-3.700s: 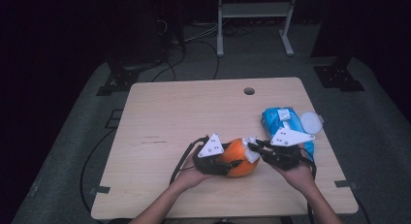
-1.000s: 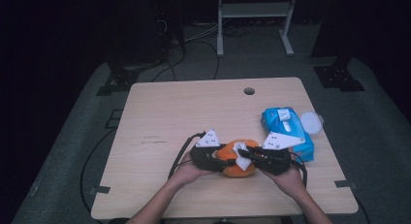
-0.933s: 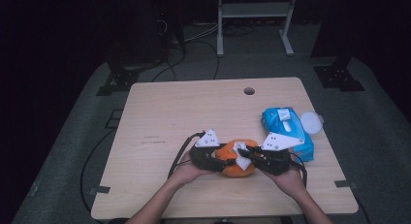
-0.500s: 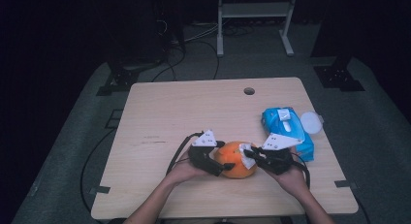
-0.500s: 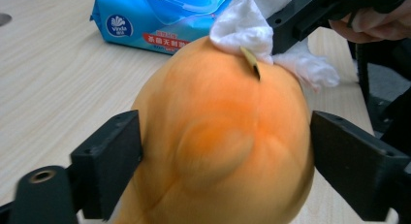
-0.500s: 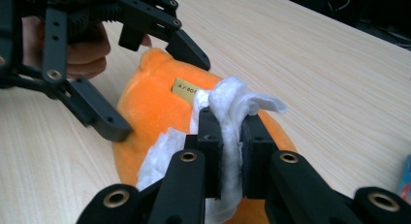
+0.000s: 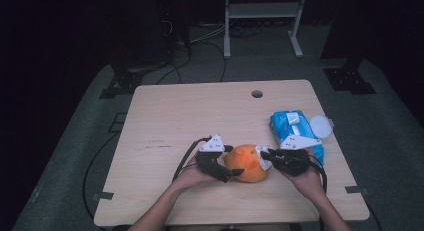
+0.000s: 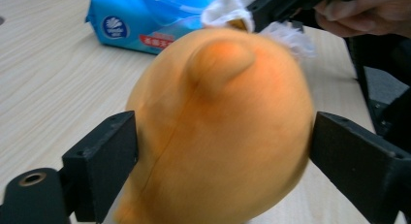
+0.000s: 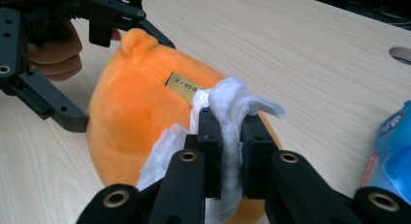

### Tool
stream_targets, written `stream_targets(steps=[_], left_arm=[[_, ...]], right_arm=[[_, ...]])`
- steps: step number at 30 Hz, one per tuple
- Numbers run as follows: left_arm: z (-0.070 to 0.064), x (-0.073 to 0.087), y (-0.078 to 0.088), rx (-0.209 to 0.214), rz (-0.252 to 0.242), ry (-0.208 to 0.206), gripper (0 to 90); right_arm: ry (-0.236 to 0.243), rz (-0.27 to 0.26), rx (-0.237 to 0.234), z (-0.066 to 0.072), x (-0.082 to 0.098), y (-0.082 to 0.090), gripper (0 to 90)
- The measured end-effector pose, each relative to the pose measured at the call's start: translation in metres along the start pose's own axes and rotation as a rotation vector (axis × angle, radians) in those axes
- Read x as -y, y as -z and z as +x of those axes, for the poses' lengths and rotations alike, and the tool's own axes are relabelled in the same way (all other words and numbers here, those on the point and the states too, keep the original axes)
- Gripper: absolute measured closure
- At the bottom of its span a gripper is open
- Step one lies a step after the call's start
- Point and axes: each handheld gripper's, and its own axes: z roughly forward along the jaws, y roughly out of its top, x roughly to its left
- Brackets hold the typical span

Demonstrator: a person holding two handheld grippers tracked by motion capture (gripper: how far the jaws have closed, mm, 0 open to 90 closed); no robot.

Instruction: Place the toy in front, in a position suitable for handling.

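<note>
An orange plush toy [image 7: 246,164] sits on the wooden table [image 7: 200,116] near its front edge. My left gripper [image 7: 231,162] straddles the toy [image 8: 218,136] from its left. Its jaws have just been opening and now stand wide, one on each side of the plush and hardly pressing on it. My right gripper [image 7: 263,154] comes in from the right and is shut on a crumpled white wipe [image 9: 232,105]. The wipe rests against the toy's [image 9: 131,107] upper side beside a small gold label [image 9: 183,84].
A blue pack of wet wipes [image 7: 295,128] lies at the right, just behind my right hand. A round white lid [image 7: 320,126] sits beside it near the table's right edge. A cable hole [image 7: 257,94] is at the back. Cables trail from both grippers.
The left jaws have spread apart off the plush toy, which has rounded out again. The right gripper with the wipe has shifted a little down against the toy.
</note>
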Motion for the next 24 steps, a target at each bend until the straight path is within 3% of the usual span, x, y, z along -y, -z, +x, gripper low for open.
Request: stream_targets(steps=[2,5,9,11,12,17,21,24], left_arm=[[0.004,0.002,-0.004,0.014,0.009,0.038,3.1],[0.008,0.004,-0.008,0.044,0.015,0.086,3.4],[0.003,0.000,-0.001,0.029,0.007,0.068,23.7],[-0.004,-0.007,0.005,0.023,0.000,0.042,29.4],[-0.011,-0.015,0.014,0.013,-0.008,0.003,30.8],[-0.016,-0.023,0.026,-0.018,0.000,-0.025,31.0],[-0.012,-0.019,0.025,-0.048,0.015,0.013,31.8],[-0.011,-0.020,0.024,-0.064,0.010,0.032,31.0]], right_arm=[[-0.012,0.001,-0.004,-0.003,0.001,0.001,80.8],[-0.008,0.000,0.000,-0.001,0.001,0.001,80.8],[-0.013,-0.012,-0.002,0.000,0.000,0.001,80.7],[-0.023,-0.033,-0.007,-0.002,-0.001,0.003,80.7],[-0.031,-0.042,-0.012,-0.003,-0.002,0.004,80.8],[-0.041,-0.034,-0.036,-0.002,-0.001,-0.001,80.8],[-0.037,-0.018,-0.030,-0.002,-0.001,-0.007,80.8],[-0.042,-0.069,-0.012,-0.003,-0.006,0.005,80.9]])
